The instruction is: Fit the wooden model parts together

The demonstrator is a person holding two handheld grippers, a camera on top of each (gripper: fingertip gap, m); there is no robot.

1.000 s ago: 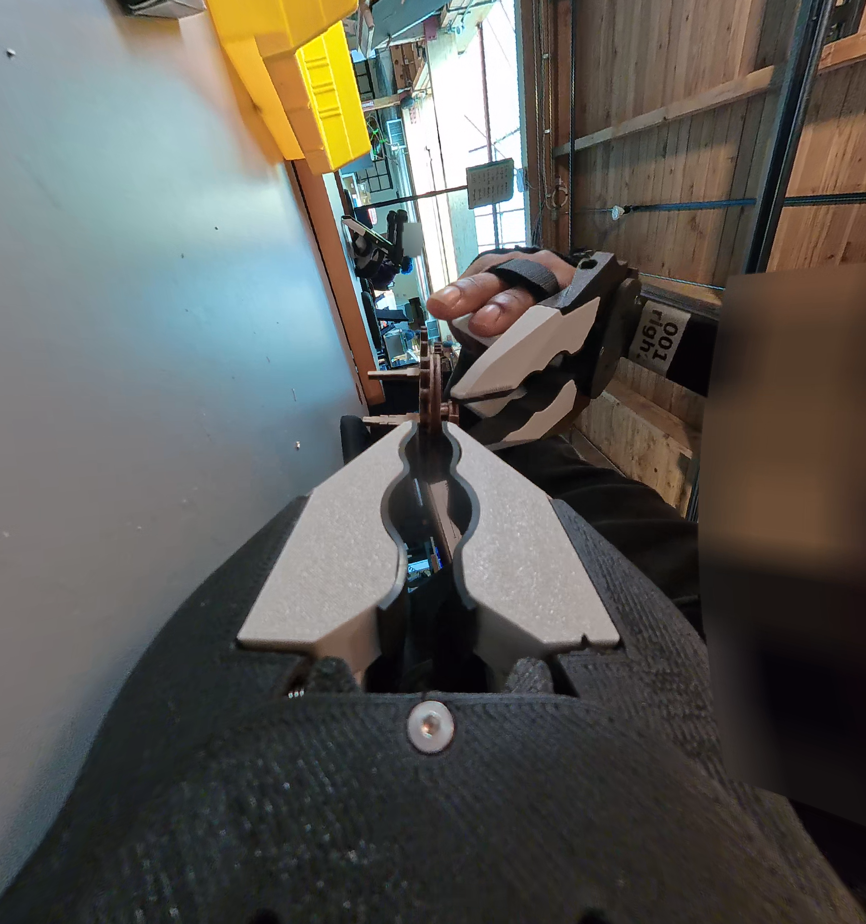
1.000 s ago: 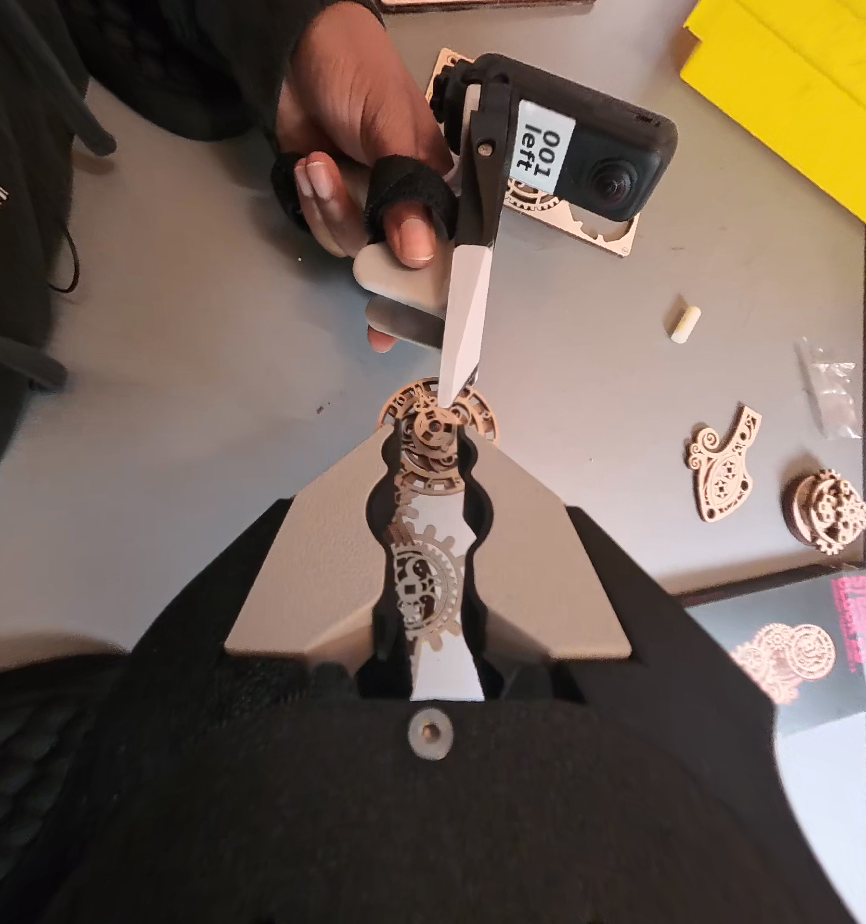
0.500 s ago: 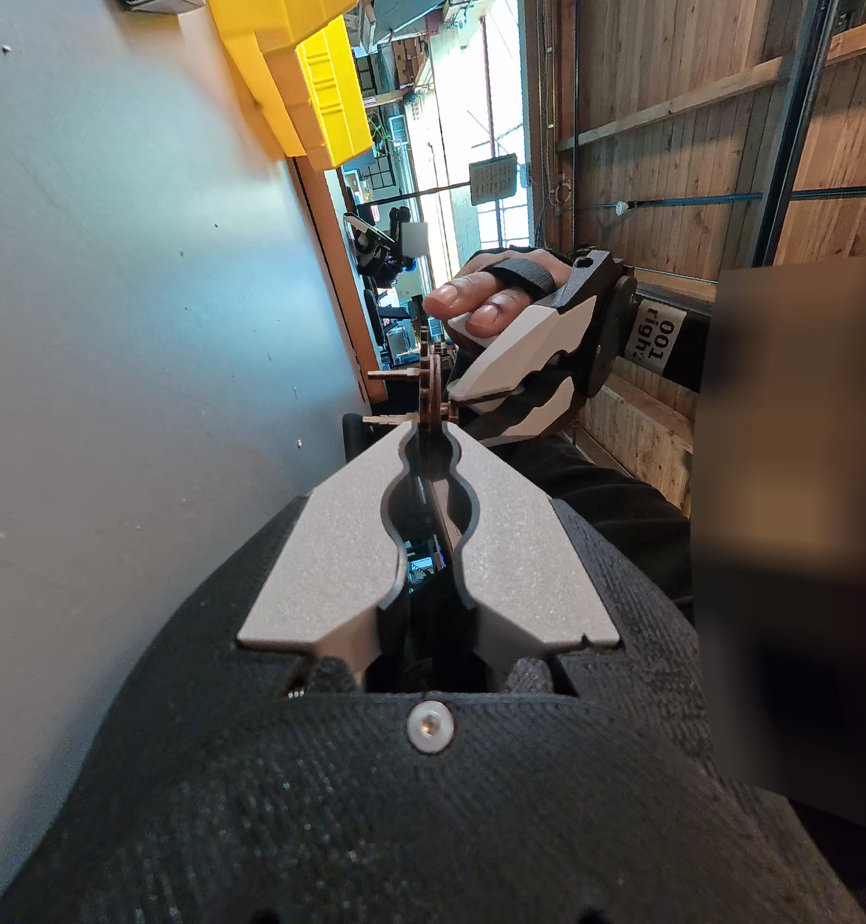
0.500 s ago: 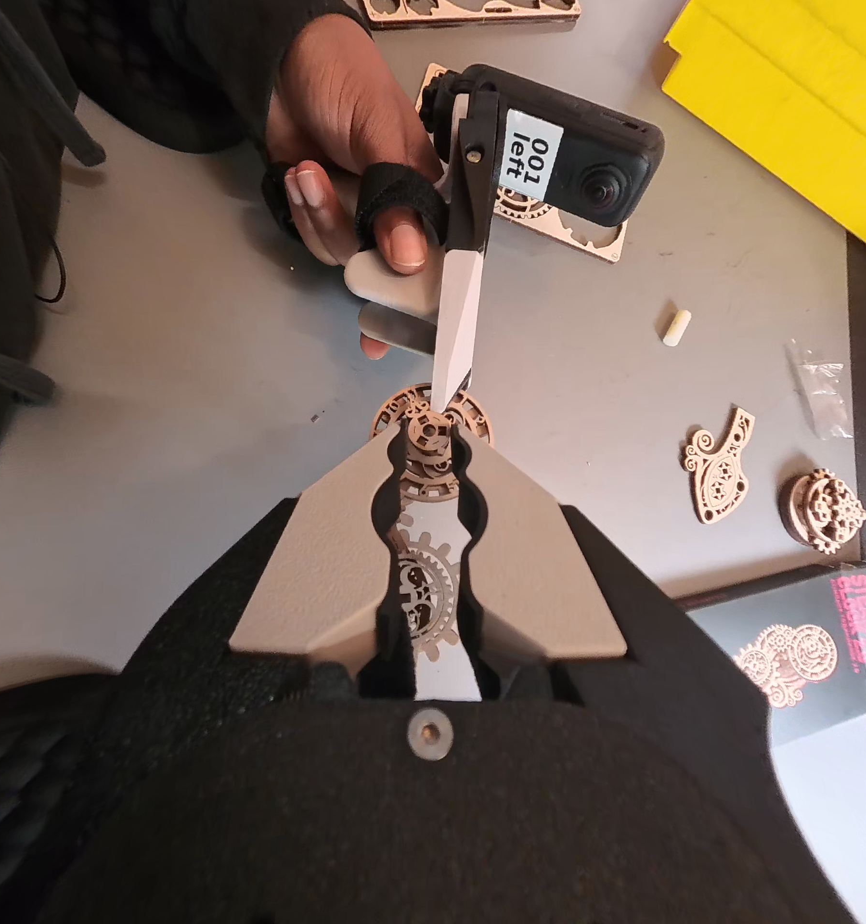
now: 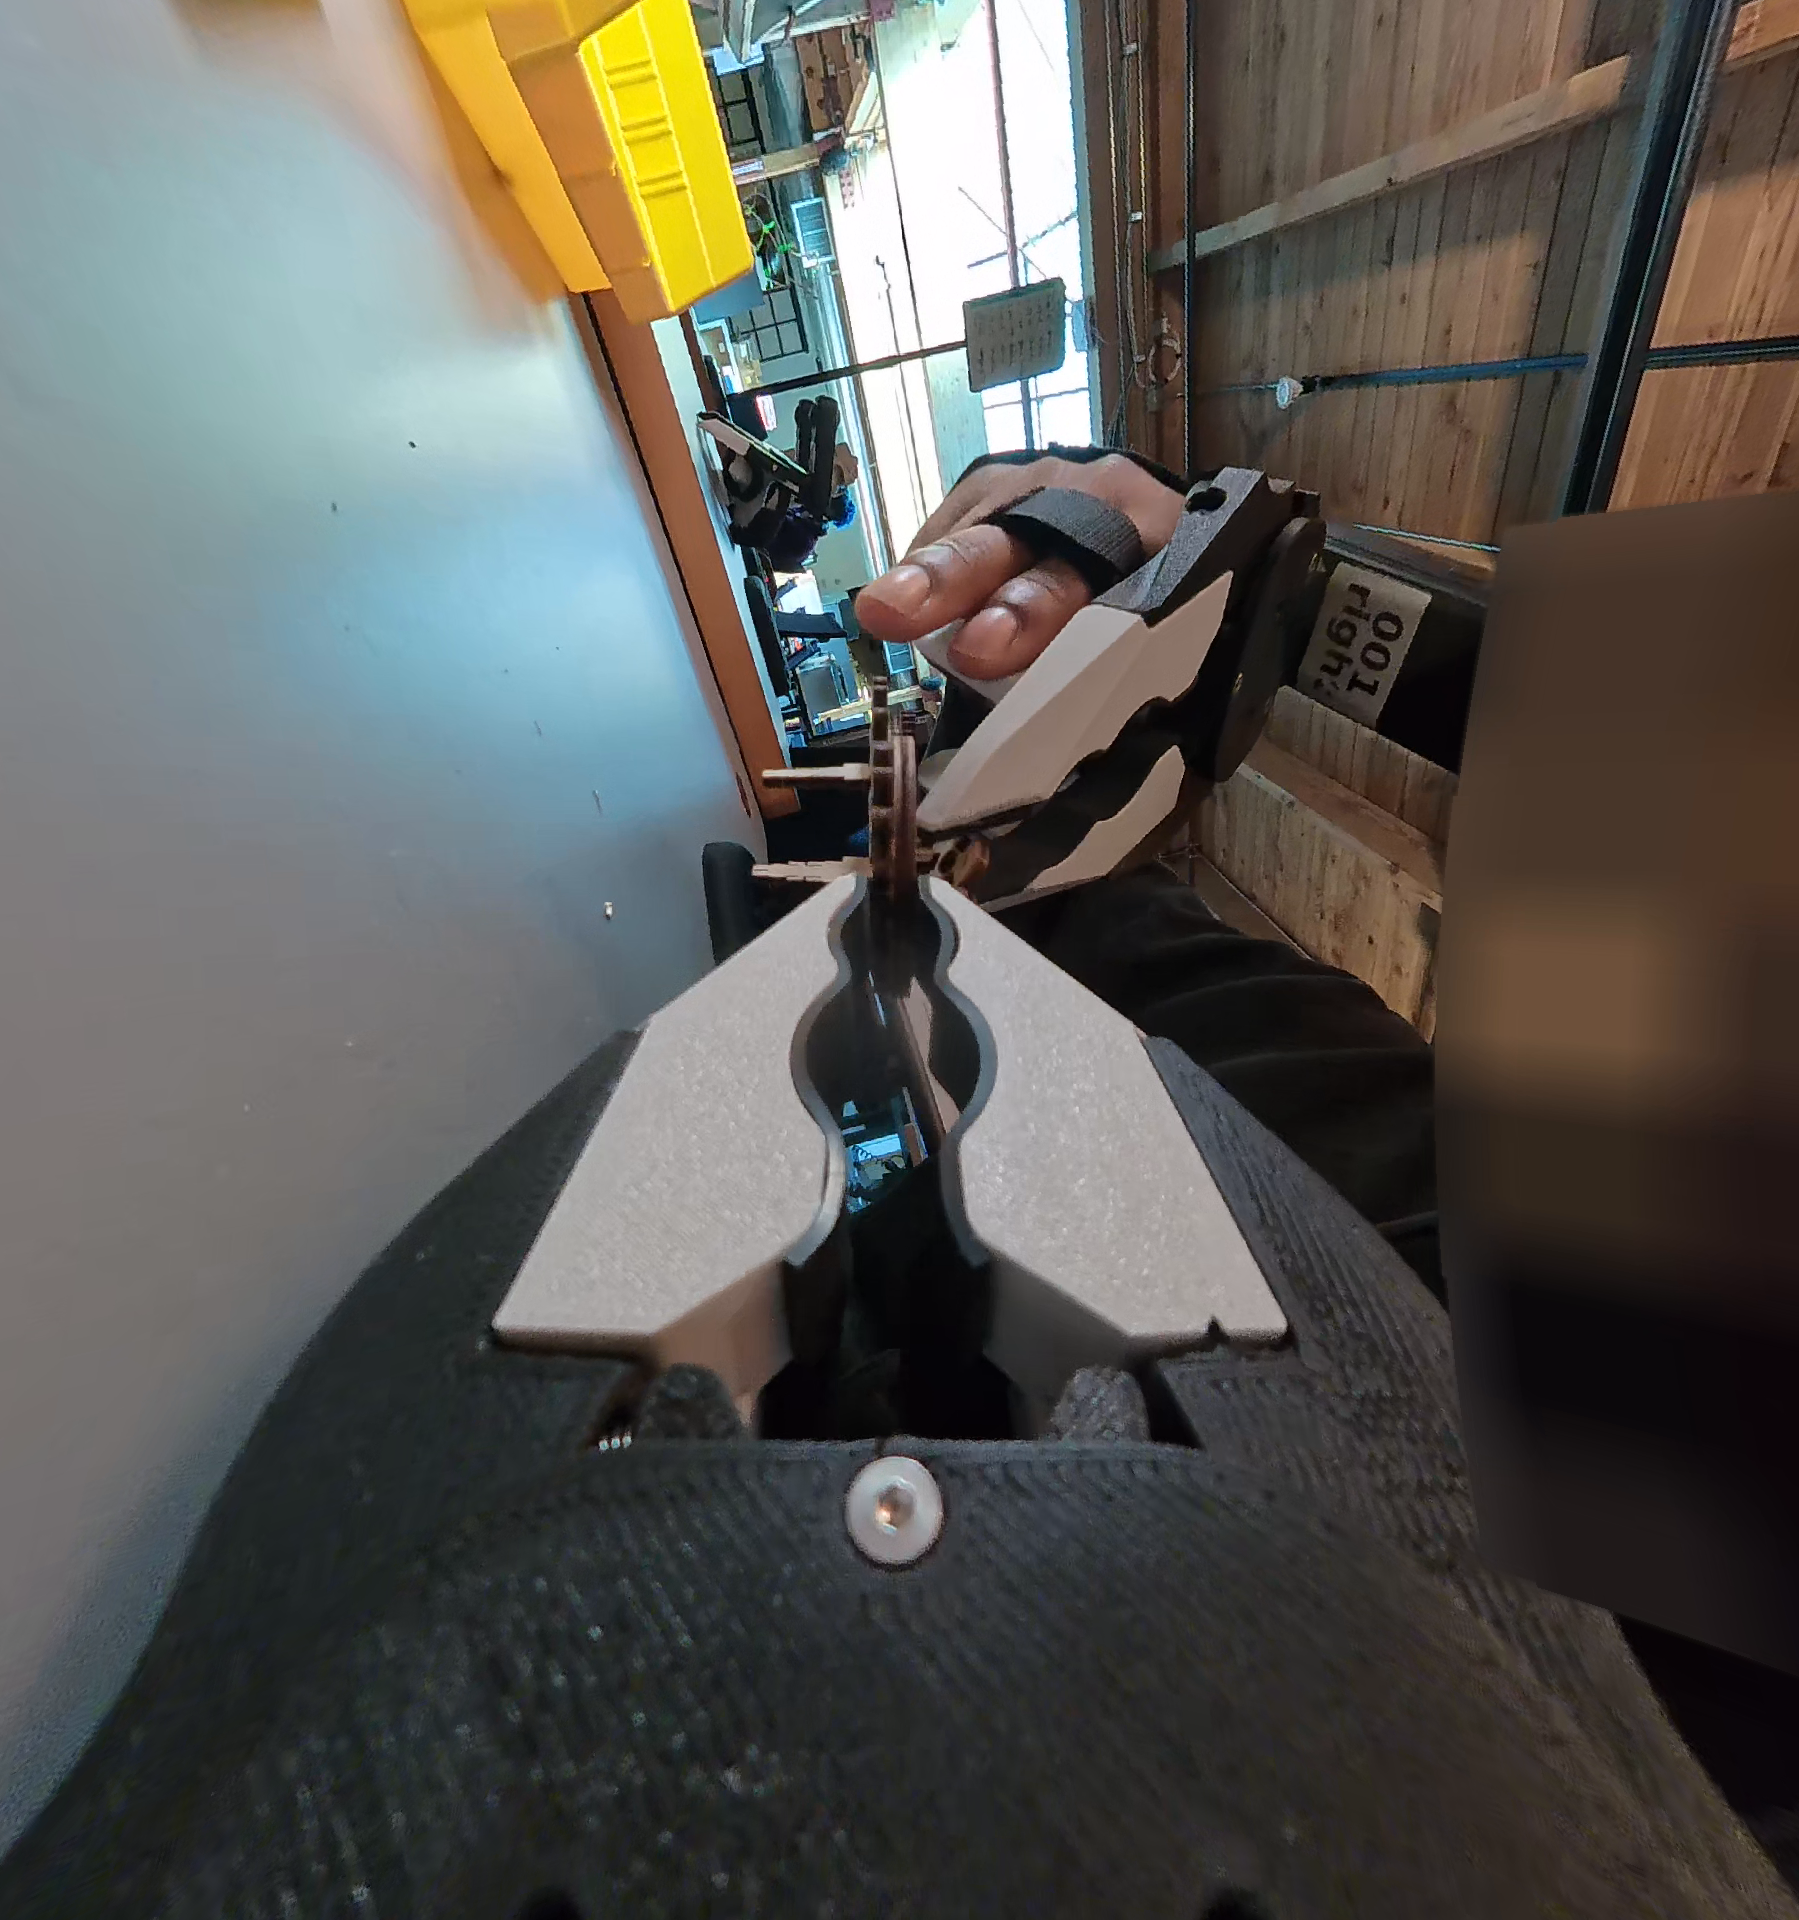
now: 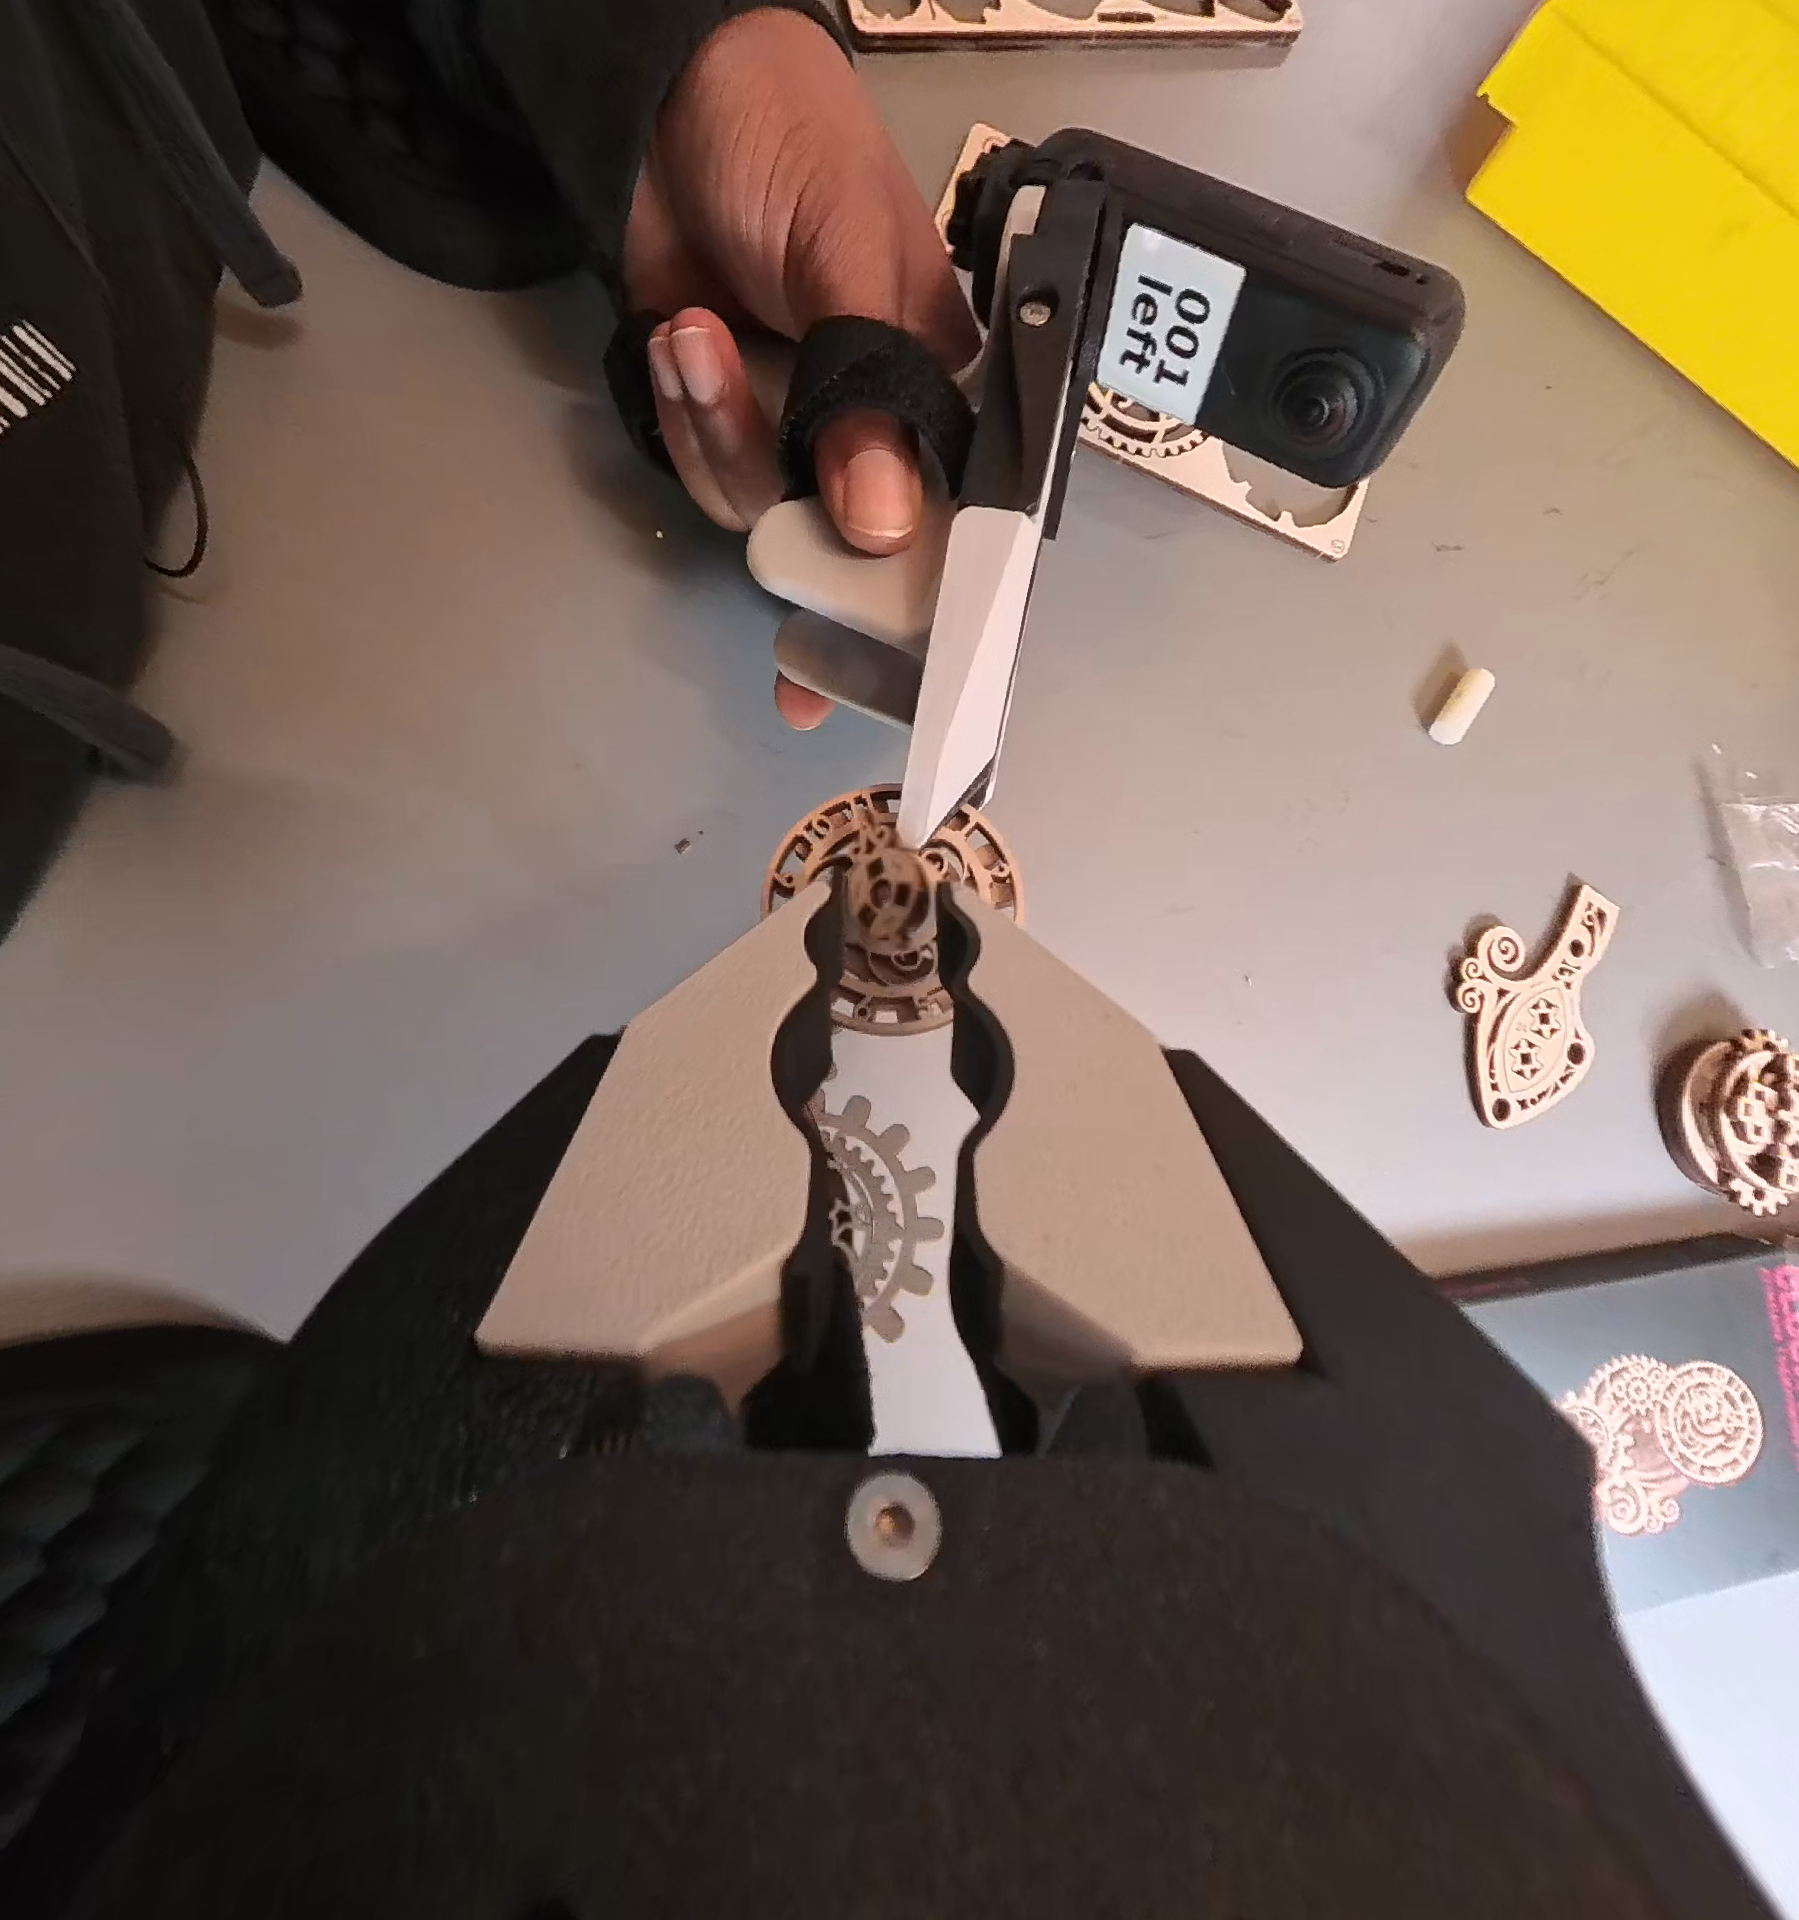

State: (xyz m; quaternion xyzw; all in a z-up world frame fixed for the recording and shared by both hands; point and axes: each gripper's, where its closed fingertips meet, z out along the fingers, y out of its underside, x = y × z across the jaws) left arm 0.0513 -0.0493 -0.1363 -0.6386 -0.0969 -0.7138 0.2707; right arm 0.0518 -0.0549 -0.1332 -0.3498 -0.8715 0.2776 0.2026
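Left tongs clamped edge-on upon a wooden gear disc, held upright above the grey table, pegs pointing toward it. Right tongs pinched on a small gear piece, pressed against the disc's face. Farther off, a curved wooden part and stacked gears lying loose.
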